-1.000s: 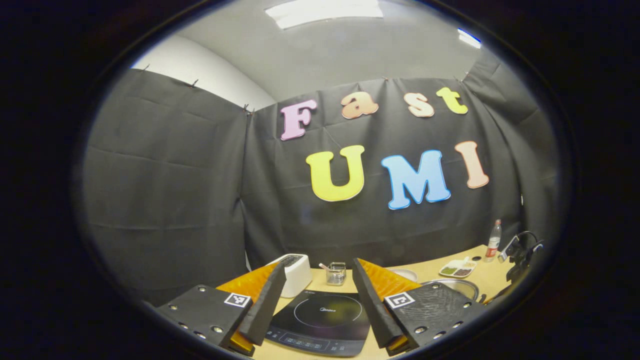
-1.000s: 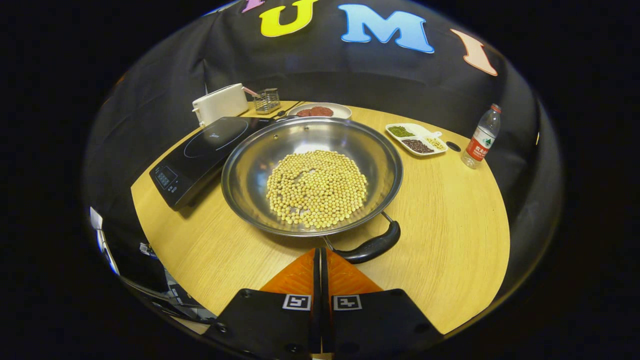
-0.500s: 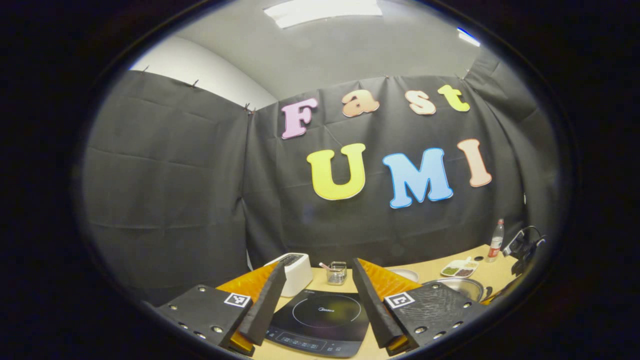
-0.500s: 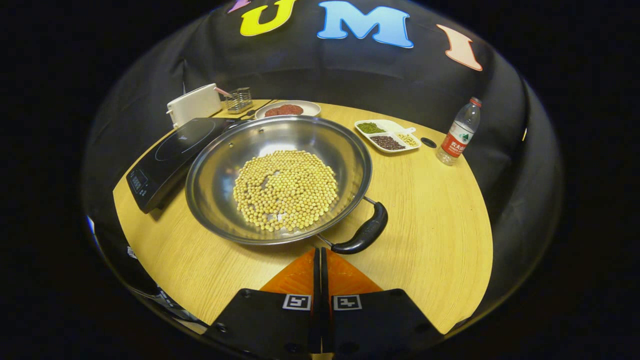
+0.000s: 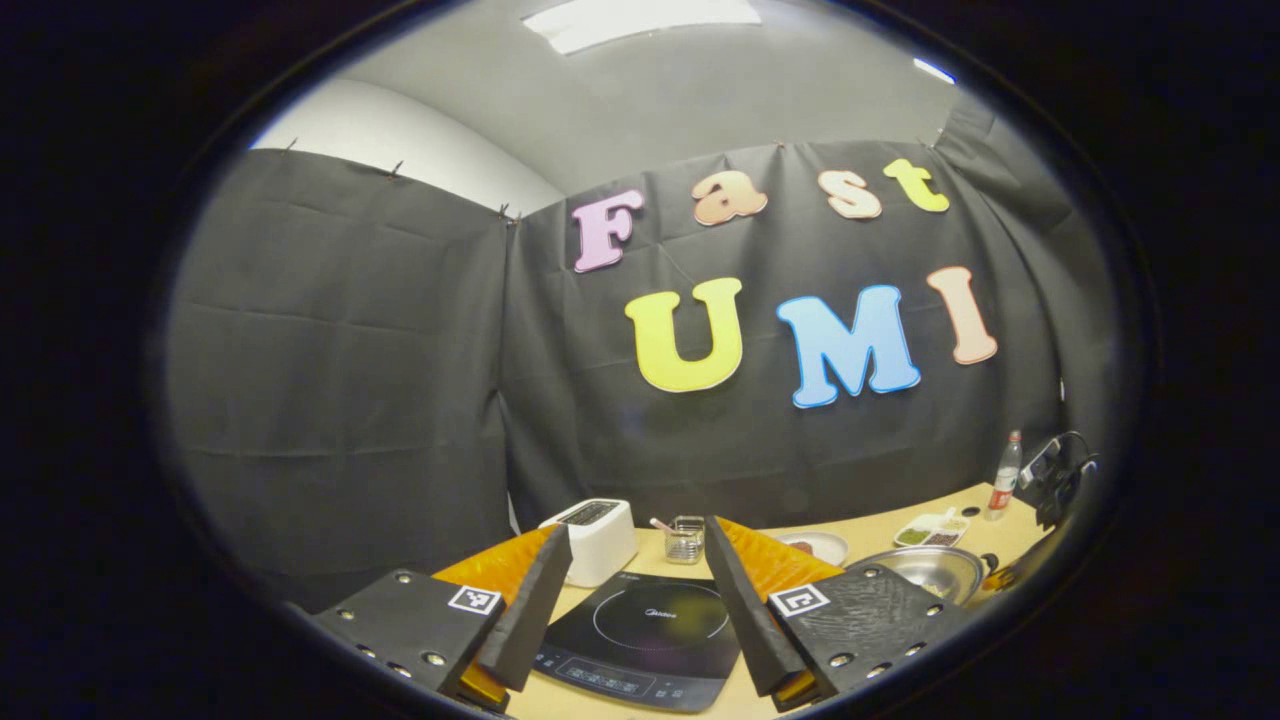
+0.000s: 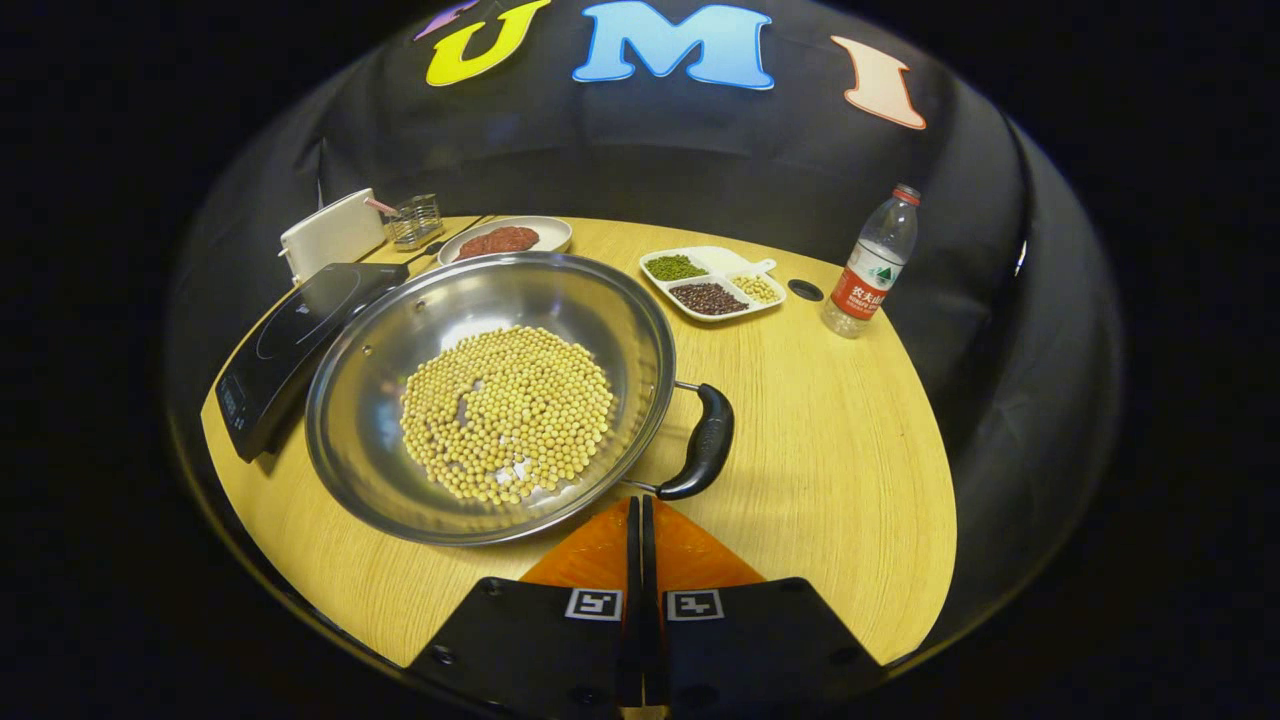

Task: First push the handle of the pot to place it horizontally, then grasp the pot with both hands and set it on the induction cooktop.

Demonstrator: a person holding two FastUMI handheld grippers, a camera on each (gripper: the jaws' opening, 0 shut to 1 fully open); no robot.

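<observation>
Right gripper view: pot [image 6: 490, 395] handle [image 6: 703, 443] faces the bench's right edge; clenched right hand-held gripper [image 6: 641, 512] just beside it.

The wooden table [image 6: 850, 480] bears pot [image 6: 490, 390], cooktop [image 6: 290, 340], bottle [image 6: 868, 265] (upright) and tray [image 6: 712, 285].

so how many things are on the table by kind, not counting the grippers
cookware: 2, pot, induction cooktop
dishes: 2, plate, divided tray
bottle: 1
white box: 1
wire holder: 1
total: 7
</observation>
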